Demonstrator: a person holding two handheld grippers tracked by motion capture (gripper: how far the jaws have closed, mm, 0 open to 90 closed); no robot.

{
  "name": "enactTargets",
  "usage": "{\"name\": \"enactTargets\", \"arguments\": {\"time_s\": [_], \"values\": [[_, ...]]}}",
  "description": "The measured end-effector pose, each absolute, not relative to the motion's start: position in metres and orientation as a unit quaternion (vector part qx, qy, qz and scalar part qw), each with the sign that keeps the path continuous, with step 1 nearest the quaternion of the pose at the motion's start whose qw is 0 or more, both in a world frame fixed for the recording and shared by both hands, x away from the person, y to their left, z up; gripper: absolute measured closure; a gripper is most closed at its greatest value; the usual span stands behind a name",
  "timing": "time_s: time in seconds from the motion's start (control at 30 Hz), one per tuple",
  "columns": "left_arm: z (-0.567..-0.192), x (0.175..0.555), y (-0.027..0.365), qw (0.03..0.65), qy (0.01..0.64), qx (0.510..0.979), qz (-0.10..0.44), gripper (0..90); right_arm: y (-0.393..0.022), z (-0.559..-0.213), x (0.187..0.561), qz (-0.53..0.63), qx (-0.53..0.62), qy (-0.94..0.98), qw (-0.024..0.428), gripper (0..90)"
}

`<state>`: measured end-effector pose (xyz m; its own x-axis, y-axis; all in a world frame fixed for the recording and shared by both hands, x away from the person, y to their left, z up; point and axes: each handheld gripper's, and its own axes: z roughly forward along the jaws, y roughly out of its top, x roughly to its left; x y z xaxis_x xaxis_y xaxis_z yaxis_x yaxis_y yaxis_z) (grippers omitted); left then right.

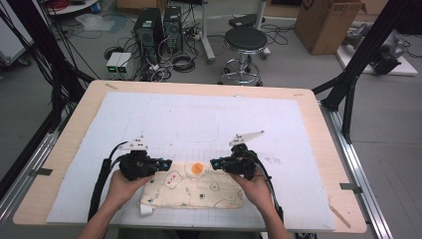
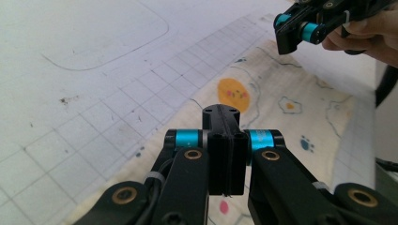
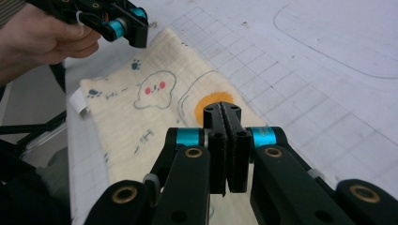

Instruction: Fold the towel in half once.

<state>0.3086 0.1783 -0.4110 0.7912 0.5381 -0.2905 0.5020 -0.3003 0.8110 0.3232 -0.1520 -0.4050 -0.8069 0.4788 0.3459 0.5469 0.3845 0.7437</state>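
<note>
High view: cloth (image 1: 191, 189) lies flat, long axis left-right; left tool (image 1: 167, 163), right tool (image 1: 214, 163) both clamped empty above it.

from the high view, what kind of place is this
Probably a robotics or data-recording lab, not a home. Computer towers with tangled cables stand on the floor past the table, a black frame rises beside it, and a gridded mat covers the top under a printed cloth.
</note>
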Motion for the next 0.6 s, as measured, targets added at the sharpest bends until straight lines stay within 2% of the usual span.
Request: {"name": "enactTargets", "arguments": {"time_s": [0.33, 0.5, 0.6], "values": [[-0.429, 0.332, 0.159, 0.445, 0.361, 0.819, 0.009, 89.6, -0.106, -0.429, 0.349, -0.414, -0.325, -0.849, 0.057, 89.6], [-0.436, 0.341, 0.157, 0.393, 0.384, 0.835, 0.019, 89.6, -0.1, -0.436, 0.356, -0.383, -0.344, -0.856, 0.051, 89.6], [-0.437, 0.342, 0.16, 0.396, 0.391, 0.831, 0.014, 89.6, -0.104, -0.439, 0.359, -0.379, -0.355, -0.852, 0.062, 89.6]]}}
